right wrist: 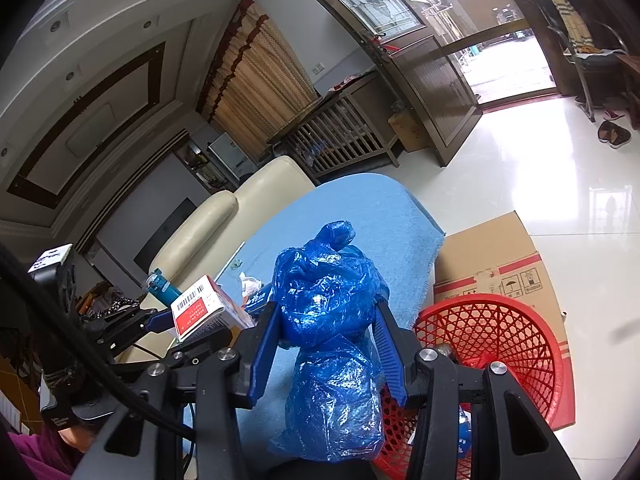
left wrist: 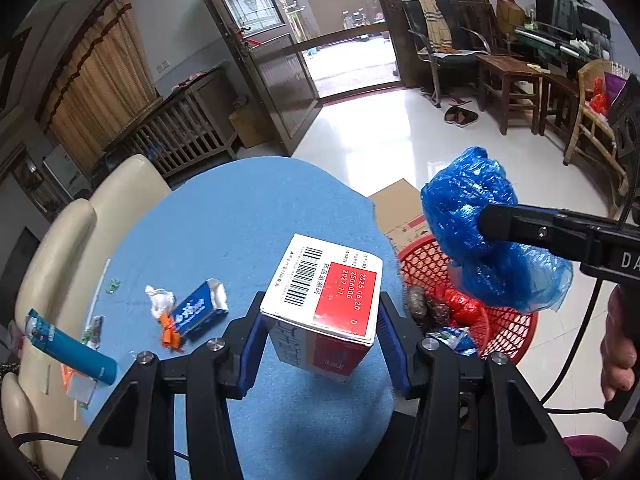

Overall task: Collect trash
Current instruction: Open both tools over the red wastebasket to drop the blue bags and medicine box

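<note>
- left wrist view: my left gripper clamps the red-and-white box above the blue table.
- my right gripper grips a crumpled blue bag, held over the red basket on the right.
- next i judge both need releasing over the basket.
- its contents are hard to make out.

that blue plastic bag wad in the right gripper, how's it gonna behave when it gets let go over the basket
Probably floppy and very light: the blue plastic bag is thin crinkled film, bulging around the right hand-held gripper and sagging below it. It may cling to the pads or drift rather than drop straight into the red basket. Breakage seems unlikely.
</note>
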{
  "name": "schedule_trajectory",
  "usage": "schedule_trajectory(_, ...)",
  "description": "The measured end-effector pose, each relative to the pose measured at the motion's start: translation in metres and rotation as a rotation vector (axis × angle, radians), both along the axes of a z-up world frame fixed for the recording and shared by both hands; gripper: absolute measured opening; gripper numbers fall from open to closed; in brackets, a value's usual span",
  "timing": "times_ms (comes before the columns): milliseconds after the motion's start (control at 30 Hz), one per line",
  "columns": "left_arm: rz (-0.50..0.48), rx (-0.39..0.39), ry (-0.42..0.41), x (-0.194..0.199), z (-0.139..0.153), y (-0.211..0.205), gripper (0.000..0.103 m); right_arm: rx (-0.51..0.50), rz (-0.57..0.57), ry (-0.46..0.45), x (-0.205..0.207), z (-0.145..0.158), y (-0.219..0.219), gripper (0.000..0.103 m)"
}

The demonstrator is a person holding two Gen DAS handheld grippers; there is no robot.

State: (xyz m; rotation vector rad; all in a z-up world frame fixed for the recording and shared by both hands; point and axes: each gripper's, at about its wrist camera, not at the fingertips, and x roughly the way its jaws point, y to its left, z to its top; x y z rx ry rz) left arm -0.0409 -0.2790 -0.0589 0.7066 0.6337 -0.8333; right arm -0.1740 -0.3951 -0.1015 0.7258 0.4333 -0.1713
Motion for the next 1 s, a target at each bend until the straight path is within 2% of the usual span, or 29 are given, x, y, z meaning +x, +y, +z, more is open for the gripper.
schedule_trajectory(233,-0.032,-0.024,0.05,-0.002,-0.003,-0.011,0.054,0.01,-0.022,0.008,-0.005,0.003,-0.003,0.05)
schedule_trajectory(667,-0.077,-0.009,0.062,-0.013,-0.008,-0.032,0.055,0.032,-0.06,0.022,-0.014,0.006,-0.008,0.051)
schedule_trajectory(1000,-0.102,0.004,0.087,-0.017,-0.02,-0.046,0.055,0.075,-0.086,0.054,-0.016,-0.005,-0.02,0.052)
